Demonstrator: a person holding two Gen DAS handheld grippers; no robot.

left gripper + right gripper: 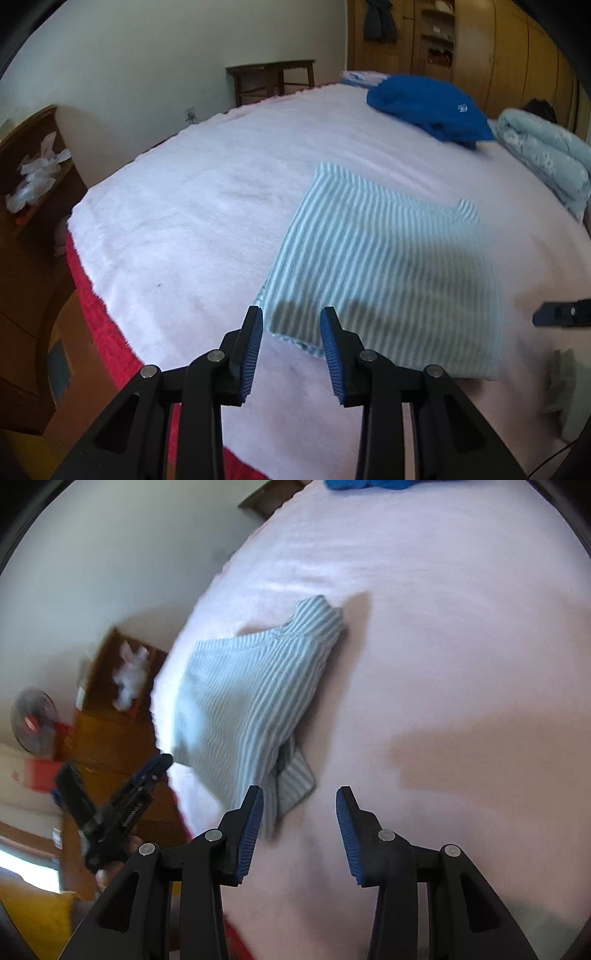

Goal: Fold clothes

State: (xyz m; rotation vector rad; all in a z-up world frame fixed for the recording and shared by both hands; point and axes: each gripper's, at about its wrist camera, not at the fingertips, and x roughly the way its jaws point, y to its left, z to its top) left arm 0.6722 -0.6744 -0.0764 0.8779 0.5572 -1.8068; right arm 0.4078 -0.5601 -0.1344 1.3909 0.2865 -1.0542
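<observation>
A folded garment with light blue and white stripes (376,258) lies on the white bed cover (203,206). My left gripper (291,332) is open and empty, hovering just above the garment's near left corner. My right gripper (299,812) is open and empty, just off the garment's (243,698) near edge, where a small flap sticks out. The right gripper's tip shows at the right edge of the left wrist view (561,314). The left gripper shows at the left of the right wrist view (122,808).
A blue garment pile (432,107) lies at the far side of the bed. A light blue quilt (546,158) is rolled at the right. A red sheet edge (99,314), a wooden shelf (33,177) and a stool (273,77) stand beyond the bed.
</observation>
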